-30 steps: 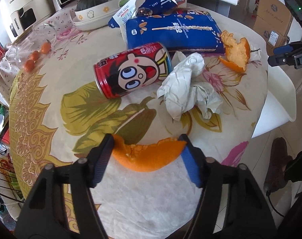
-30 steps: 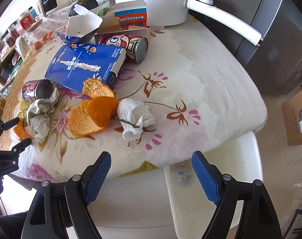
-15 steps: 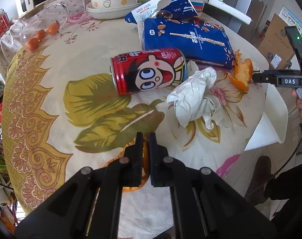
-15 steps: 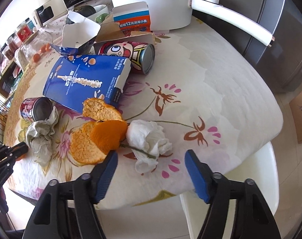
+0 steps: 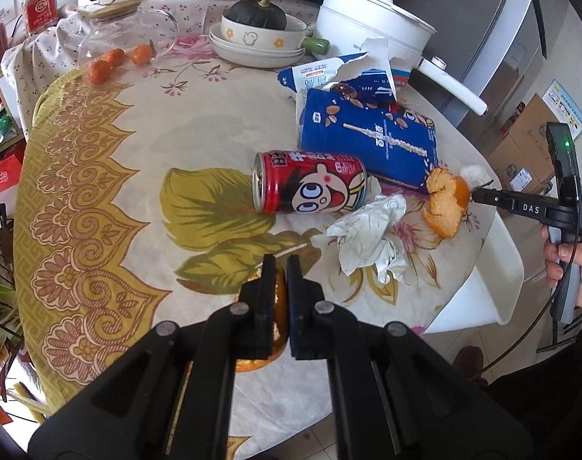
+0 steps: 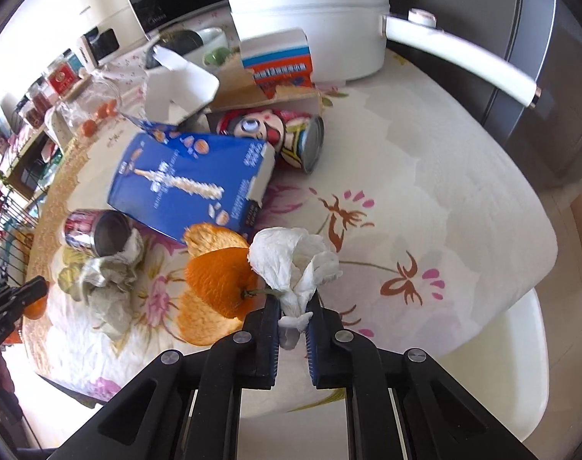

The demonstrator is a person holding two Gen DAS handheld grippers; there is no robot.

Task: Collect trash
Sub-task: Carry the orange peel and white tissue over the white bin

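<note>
while crumpled and white, the tissue [image 6: 295, 264] sits pinched between fingers [image 6: 270, 314].

White electric pot [image 5: 371, 19] at table's far edge. Left of pot: stacked bowls [image 5: 256, 48] holding dark squash [image 5: 258, 13]. Further left of pot: small tomatoes [image 5: 114, 59] beside glass jar [image 5: 137, 36].

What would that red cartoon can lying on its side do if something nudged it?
The red can lies on its side on the tablecloth, so it would probably roll. Its open top suggests it's empty, likely light. The crumpled tissue beside it might stop it.
</note>
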